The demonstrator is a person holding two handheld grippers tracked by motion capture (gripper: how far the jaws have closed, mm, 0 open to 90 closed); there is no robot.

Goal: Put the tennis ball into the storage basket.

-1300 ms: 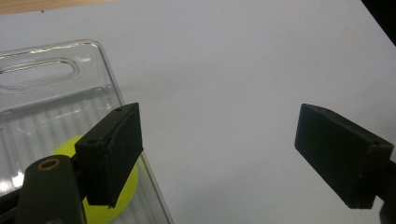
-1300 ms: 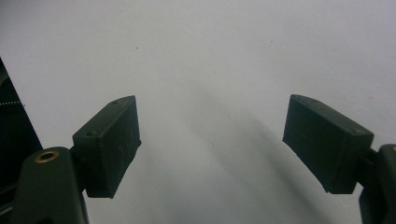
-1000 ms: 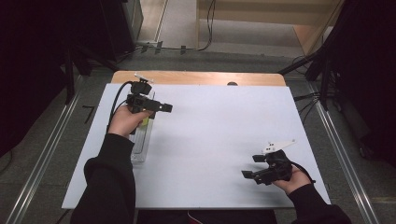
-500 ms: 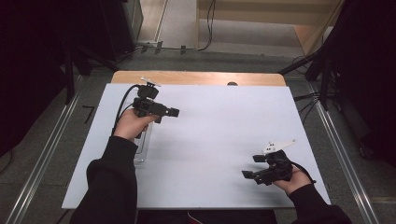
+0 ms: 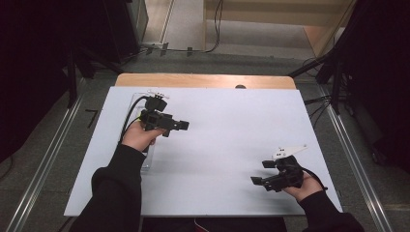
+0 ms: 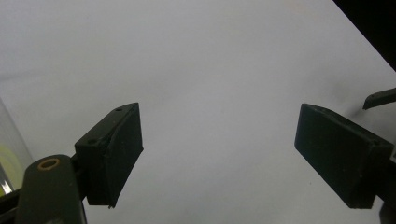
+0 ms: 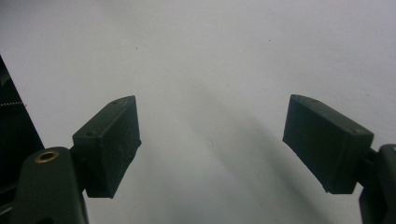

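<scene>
My left gripper (image 5: 183, 124) is held above the left part of the white table top (image 5: 227, 130), with its jaws pointing right. In the left gripper view its jaws stand wide apart (image 6: 219, 154) with only bare white surface between them. My right gripper (image 5: 260, 172) rests low at the near right, jaws pointing left. They are also wide apart (image 7: 210, 149) and hold nothing. A clear, long container (image 5: 147, 162) lies on the table under the left hand. Its edge, with something yellow inside, shows at the left gripper view's far left (image 6: 8, 156).
The white top covers a wooden table whose bare edge (image 5: 203, 80) shows at the back. Metal rails (image 5: 43, 164) run along the floor on both sides, and cables (image 5: 319, 101) lie at the right. A dark tip (image 6: 380, 98) pokes in at the right of the left gripper view.
The left hand has carried its gripper to the right, off the clear container and toward the table's middle. The right gripper has stayed put.
</scene>
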